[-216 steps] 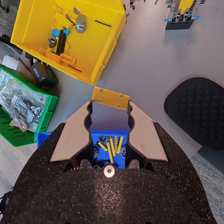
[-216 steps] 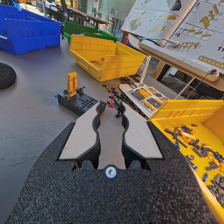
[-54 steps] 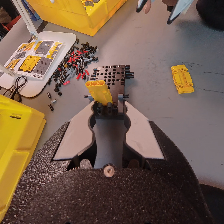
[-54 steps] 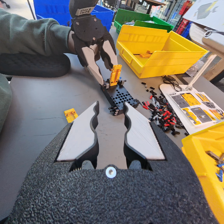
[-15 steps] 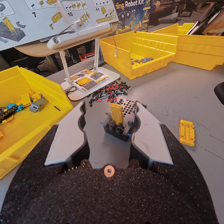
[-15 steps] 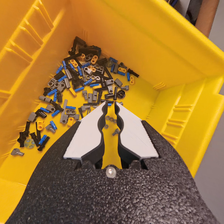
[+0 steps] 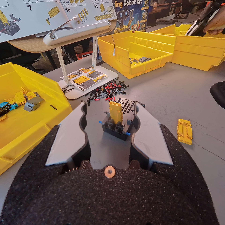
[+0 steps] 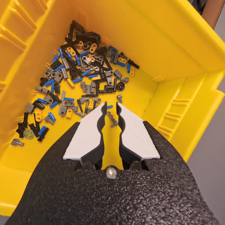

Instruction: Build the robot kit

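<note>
In the left wrist view my left gripper (image 7: 110,103) is open and empty, its fingers either side of a black perforated baseplate (image 7: 126,110) on the grey table. An upright yellow block (image 7: 115,112) stands on the baseplate's near end among dark grey connectors. A flat yellow panel (image 7: 184,133) lies on the table to the right. In the right wrist view my right gripper (image 8: 111,103) is inside a yellow bin (image 8: 164,51), jaws slightly apart and empty, over a small blue pin (image 8: 109,106) and a grey connector (image 8: 112,118). Several black, grey, blue and yellow small parts (image 8: 79,77) lie beyond.
A yellow bin (image 7: 40,87) with yellow and grey parts stands at the left. A white book stand (image 7: 90,90) holds open instruction pages, with a heap of red and black pins (image 7: 108,90) before it. Two more yellow bins (image 7: 149,68) stand at the back right. A black pad (image 7: 219,93) is at the right edge. About 55 cm separates my left fingertips from my right.
My left gripper has stayed nearly still around the baseplate since half a second ago. My right gripper has moved lower and deeper into the bin, its jaws opened slightly.
</note>
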A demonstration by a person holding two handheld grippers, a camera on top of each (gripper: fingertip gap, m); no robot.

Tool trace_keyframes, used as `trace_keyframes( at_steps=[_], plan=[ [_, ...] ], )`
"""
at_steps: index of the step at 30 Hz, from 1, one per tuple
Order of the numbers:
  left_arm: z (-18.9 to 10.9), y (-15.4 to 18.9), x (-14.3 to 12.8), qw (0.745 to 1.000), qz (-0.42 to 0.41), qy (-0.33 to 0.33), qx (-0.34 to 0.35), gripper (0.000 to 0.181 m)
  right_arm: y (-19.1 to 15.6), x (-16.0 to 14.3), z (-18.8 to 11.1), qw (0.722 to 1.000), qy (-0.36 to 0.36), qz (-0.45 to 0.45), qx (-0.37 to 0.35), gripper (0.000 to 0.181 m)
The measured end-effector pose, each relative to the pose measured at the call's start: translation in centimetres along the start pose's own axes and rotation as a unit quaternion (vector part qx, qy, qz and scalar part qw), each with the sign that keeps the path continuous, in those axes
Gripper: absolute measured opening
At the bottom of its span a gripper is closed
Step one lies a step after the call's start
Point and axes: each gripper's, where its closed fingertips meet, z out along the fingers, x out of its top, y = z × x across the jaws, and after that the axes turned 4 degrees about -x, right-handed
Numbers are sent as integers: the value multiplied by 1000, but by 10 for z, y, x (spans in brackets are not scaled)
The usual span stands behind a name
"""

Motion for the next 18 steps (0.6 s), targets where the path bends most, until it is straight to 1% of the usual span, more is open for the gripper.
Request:
trace_keyframes(
  at_steps=[3,5,8,13,18],
  plan=[
    [0,3,1,1000,1,0,-7,76,1,-10,1,999,-37,-4,2,15],
    [-1,5,1,1000,3,1,-11,76,1,-12,5,999,-44,16,8,14],
    [-3,7,1,1000,1,3,-19,75,-3,-11,8,997,-43,49,30,14],
    [-6,9,3,999,-6,9,-32,75,-11,-9,12,993,-43,91,58,20],
    [-10,10,1,999,-5,8,-39,74,-13,-9,16,992,-49,105,57,17]
  ],
)
